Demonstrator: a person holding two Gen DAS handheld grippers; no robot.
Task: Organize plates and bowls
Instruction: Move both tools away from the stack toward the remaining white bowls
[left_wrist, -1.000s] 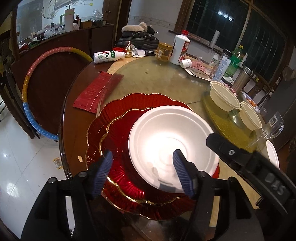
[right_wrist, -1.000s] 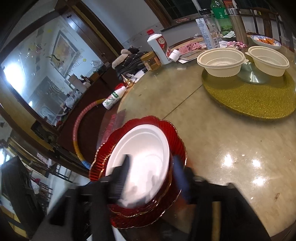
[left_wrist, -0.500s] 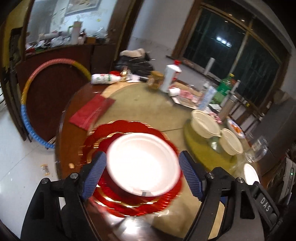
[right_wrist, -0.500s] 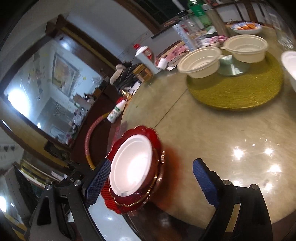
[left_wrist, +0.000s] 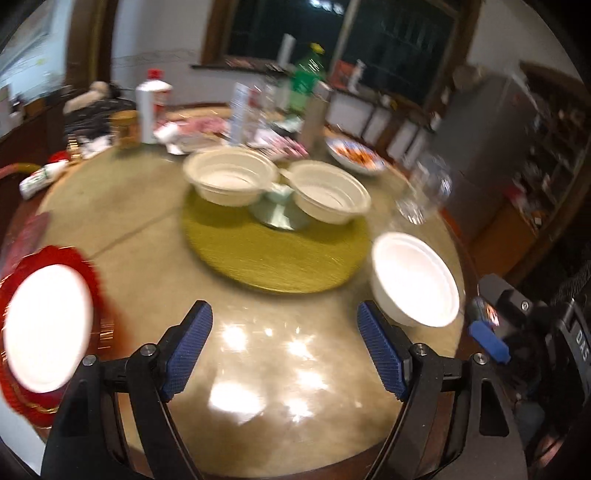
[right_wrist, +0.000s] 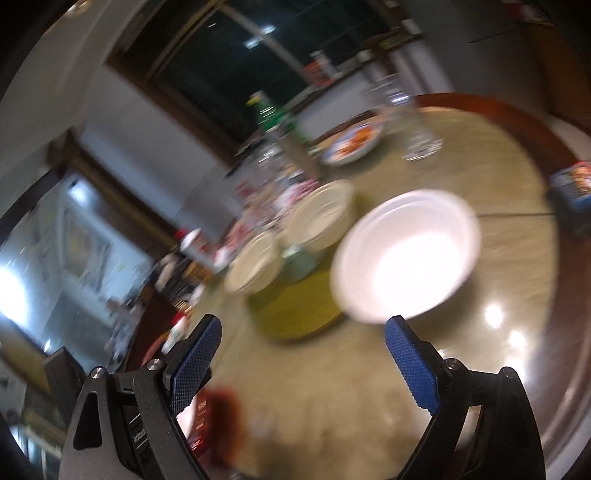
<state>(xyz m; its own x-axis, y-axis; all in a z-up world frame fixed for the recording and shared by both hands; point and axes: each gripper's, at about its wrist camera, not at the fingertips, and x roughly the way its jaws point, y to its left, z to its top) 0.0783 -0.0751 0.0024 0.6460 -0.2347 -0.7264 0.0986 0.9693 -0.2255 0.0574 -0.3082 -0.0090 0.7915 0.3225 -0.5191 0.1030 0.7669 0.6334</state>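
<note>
Facing white bowl (right_wrist: 406, 254) now, both tongs (left_wrist: 284, 347) (right_wrist: 303, 354) spread, empty (blurred, apparently); red plate stack (left_wrist: 79, 258) left behind.

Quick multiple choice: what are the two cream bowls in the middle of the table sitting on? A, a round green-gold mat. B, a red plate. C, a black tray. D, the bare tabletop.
A: in the left wrist view both cream bowls rest on the round green-gold mat.
</note>
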